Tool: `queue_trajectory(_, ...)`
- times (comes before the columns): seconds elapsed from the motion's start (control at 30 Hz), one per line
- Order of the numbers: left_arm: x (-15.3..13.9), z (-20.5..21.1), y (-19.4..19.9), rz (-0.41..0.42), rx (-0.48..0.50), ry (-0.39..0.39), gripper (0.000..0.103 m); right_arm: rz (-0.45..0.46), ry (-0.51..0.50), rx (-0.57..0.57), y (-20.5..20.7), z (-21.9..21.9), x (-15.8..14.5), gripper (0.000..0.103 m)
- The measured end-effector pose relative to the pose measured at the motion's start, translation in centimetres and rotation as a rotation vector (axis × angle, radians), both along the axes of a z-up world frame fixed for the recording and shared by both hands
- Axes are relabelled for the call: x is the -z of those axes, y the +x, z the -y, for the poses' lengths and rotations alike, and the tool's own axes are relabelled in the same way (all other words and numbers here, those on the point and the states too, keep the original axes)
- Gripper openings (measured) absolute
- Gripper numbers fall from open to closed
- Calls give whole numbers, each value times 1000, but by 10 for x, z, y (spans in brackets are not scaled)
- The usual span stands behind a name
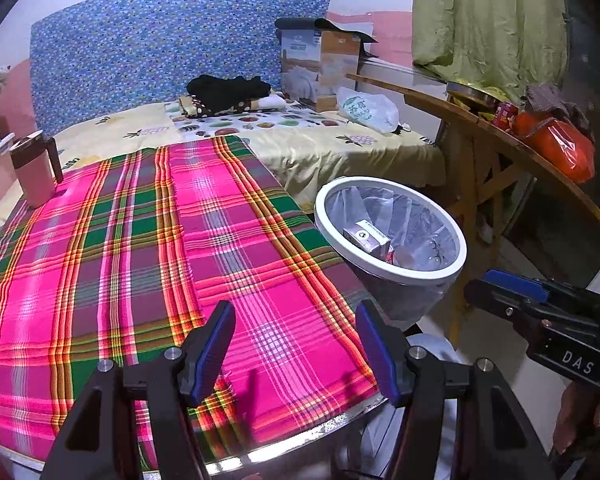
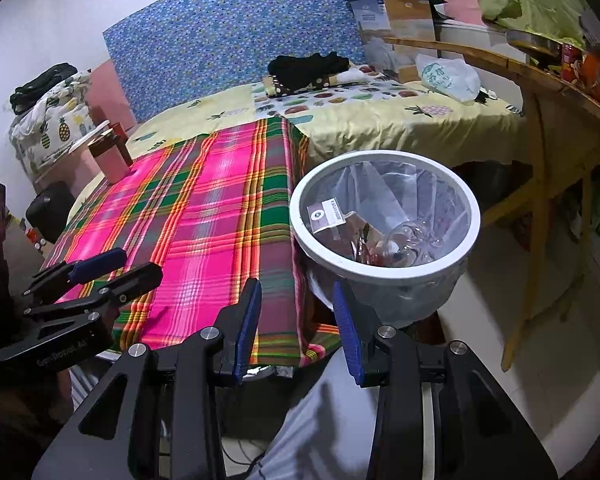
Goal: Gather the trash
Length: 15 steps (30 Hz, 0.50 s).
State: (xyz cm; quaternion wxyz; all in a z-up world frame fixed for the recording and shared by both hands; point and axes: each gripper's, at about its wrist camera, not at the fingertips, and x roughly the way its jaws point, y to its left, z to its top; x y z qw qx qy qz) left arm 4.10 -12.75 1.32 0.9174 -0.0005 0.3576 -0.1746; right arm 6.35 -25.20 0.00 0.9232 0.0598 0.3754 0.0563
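Observation:
A white-rimmed trash bin [image 1: 390, 232] [image 2: 384, 206] lined with a clear bag stands beside the table's right edge. Inside it lie a small carton [image 1: 367, 236] [image 2: 327, 216] and clear plastic trash [image 2: 404, 246]. My left gripper [image 1: 296, 346] hovers open over the pink plaid tablecloth [image 1: 148, 248] [image 2: 204, 220], nothing between its blue pads. My right gripper [image 2: 296, 328] stands open and holds nothing, above the table's near corner, just short of the bin. Each gripper shows in the other's view: the right gripper [image 1: 540, 312] low at the right, the left gripper [image 2: 96, 276] low at the left.
A pink lidded mug [image 1: 34, 172] [image 2: 110, 156] stands on the table's far left. Behind is a bed with black clothes [image 1: 228, 90], a cardboard box [image 1: 320, 66] and a plastic bag [image 1: 366, 108]. A wooden side table [image 1: 500, 140] with an orange bag [image 1: 556, 148] stands right.

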Motion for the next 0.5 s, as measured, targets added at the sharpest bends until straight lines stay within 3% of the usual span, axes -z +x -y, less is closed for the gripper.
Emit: queue_trajectory(0.5, -2, -6, 2, 1, -18, -4, 62, 9, -8, -12, -1, -5, -2, 38)
